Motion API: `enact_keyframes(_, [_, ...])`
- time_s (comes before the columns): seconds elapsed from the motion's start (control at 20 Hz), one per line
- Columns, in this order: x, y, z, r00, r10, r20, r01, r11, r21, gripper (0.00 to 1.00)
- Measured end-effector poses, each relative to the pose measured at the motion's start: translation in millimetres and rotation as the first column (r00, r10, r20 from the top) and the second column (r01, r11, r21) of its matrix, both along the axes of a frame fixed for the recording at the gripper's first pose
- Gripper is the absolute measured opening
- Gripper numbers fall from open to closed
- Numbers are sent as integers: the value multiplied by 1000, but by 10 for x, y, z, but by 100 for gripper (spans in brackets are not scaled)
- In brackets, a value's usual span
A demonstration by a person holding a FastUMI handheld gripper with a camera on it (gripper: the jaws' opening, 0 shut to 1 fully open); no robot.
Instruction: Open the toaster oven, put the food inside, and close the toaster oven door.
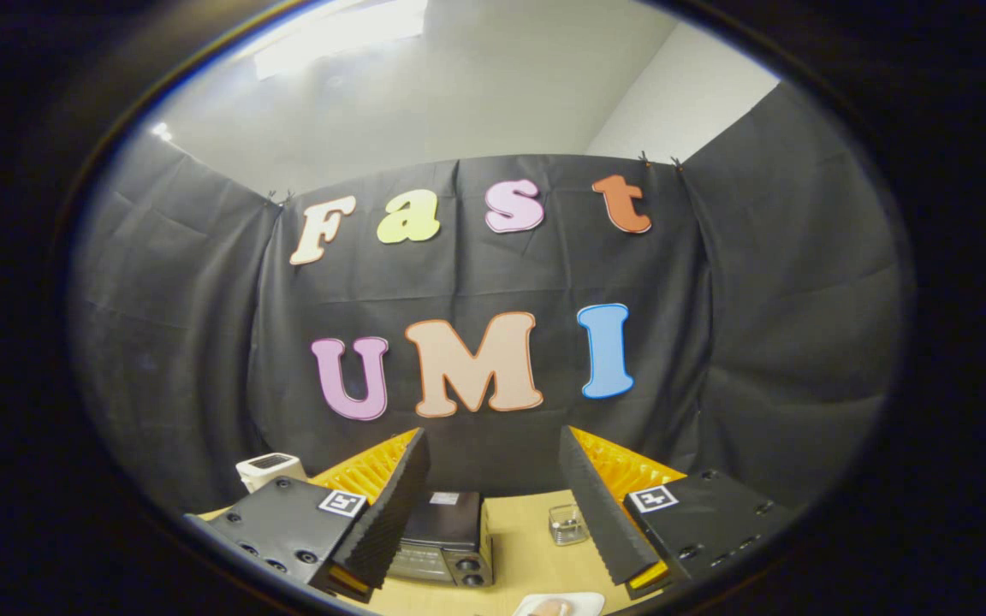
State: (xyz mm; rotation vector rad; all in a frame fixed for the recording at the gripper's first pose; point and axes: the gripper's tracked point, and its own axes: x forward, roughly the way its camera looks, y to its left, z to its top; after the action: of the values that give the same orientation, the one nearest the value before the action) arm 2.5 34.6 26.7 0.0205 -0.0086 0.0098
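We see a dark, boxy toaster oven (446, 537) far between spread fingers (403, 505), gripper (493, 513) released, food (553, 607) on plate (583, 601) nearer, door closed.

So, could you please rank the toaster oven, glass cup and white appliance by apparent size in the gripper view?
1. Dark boxy toaster oven, between the open claw fingers.
2. White plastic appliance, partly hidden.
3. Small clear glass cup.

I read no usable text: the toaster oven (446, 539) carries a label too small to make out.
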Motion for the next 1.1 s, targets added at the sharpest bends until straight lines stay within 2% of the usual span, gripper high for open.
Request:
enact_keyframes(0.7, [79,488,-252,997,56,-49,-57,998,-19,95])
enact_keyframes(0.9, [118,678,-455,995,78,-69,-79,997,-13,95])
enact_keyframes(1.1, [170,986,-811,980,141,-137,-141,990,9,95])
